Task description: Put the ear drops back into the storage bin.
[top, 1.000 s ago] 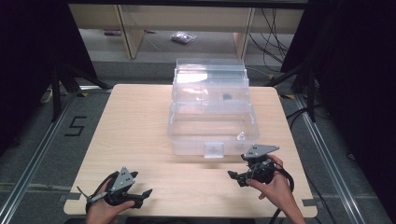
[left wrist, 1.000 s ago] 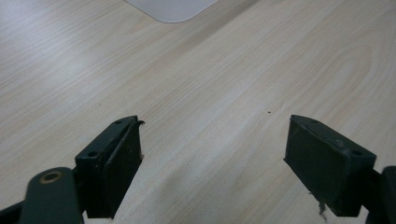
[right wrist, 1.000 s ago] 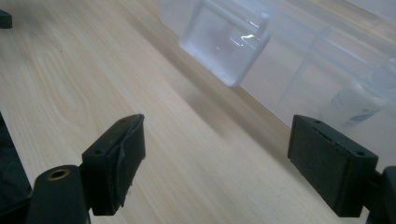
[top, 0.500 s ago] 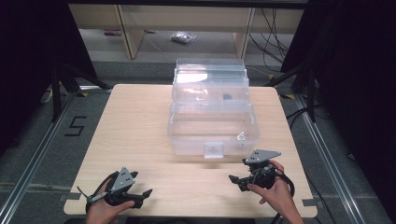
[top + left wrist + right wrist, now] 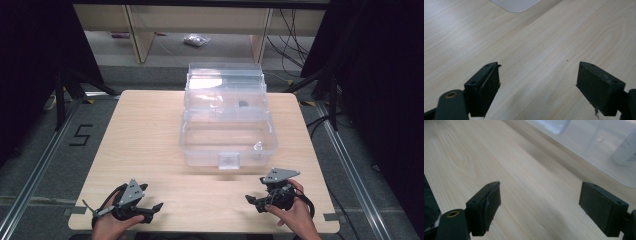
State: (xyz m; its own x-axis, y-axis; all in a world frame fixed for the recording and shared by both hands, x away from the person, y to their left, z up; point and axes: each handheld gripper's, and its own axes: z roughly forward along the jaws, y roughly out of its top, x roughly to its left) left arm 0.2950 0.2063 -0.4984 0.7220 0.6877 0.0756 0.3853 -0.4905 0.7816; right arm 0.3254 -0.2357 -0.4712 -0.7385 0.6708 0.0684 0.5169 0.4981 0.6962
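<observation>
High view: a "5" (image 5: 80, 135) marks the floor left of the bench (image 5: 150, 145). Both claws, left (image 5: 150, 210) and right (image 5: 252, 201), rest empty, jaws apart, near its front corners.

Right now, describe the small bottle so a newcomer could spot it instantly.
Start at the clear plastic box standing open in the middle of the wooden table. Look into its lower front compartment, at the near right corner, not far from the latch. The small white bottle stands upright there, pale and opaque against see-through walls; the dark item lies in the upper tray instead.
</observation>
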